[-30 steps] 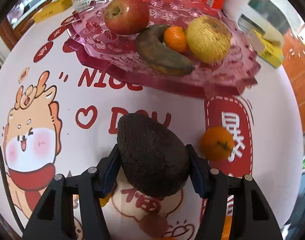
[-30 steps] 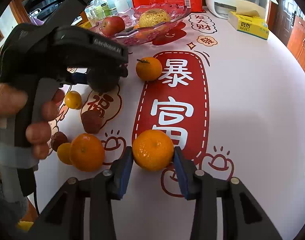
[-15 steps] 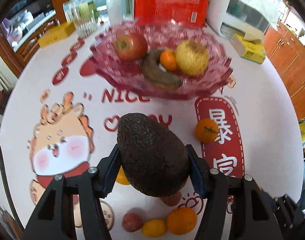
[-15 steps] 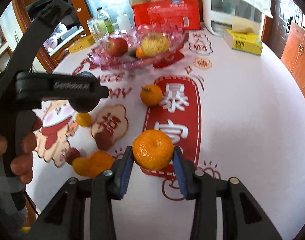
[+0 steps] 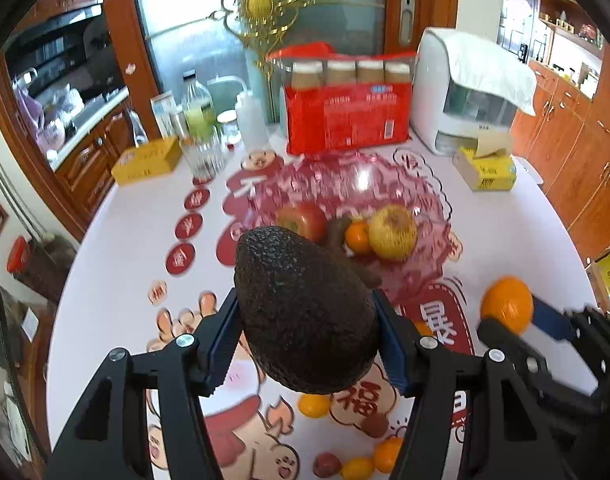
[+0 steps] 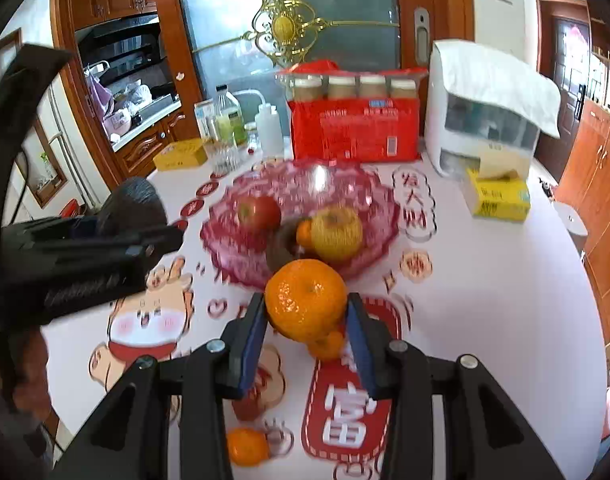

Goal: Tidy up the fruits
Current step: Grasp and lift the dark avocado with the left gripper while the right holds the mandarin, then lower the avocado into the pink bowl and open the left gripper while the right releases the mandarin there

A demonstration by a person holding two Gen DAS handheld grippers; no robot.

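We are squeezing an avocado (image 5: 305, 316) in the left gripper (image 5: 305, 344) and an orange (image 6: 305, 300) in the right gripper (image 6: 305, 334); the pink bowl (image 6: 225, 220) is waiting straight ahead of both.

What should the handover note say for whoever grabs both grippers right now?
Left gripper: shut on the avocado, held above the table.
Right gripper: shut on a tangerine, also lifted.
Pink fruit bowl, ahead of both: holds a red apple, a yellow pear, a small orange and a dark banana.
Done: four fruits in the bowl, two in hand.
Left: set both in the bowl, then collect the loose small fruits on the tablecloth near the person.
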